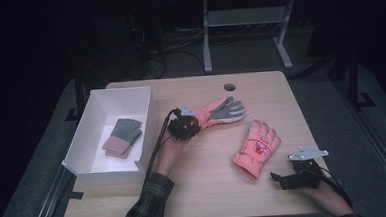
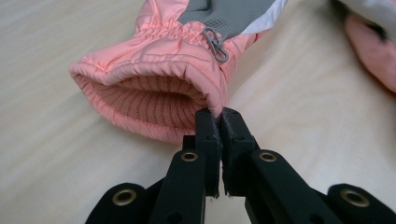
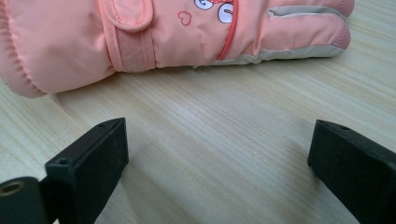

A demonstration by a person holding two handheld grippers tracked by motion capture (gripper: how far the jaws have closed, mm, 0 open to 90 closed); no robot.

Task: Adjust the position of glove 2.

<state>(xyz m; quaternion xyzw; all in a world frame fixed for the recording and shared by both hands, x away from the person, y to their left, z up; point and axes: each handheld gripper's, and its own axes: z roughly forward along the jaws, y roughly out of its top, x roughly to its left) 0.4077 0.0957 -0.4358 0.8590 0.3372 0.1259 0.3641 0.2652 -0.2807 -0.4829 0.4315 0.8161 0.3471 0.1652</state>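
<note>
Black fingers (image 2: 219,122) of the left gripper (image 1: 194,119) pinch the cuff edge of the palm-up pink ski glove (image 1: 220,110), which lies mid-bench beside the white bin (image 1: 146,122) holding grey knit gloves (image 1: 123,137). Right gripper (image 1: 276,178), its fingers (image 3: 95,154) spread wide, rests on the bench (image 1: 205,188) just short of the second pink glove (image 1: 256,147).

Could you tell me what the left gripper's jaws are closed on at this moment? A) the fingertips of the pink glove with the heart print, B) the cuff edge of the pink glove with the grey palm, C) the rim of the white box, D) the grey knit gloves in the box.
B: the left gripper pinches the cuff rim of the grey-palmed pink glove, jaws shut on the fabric.
</note>
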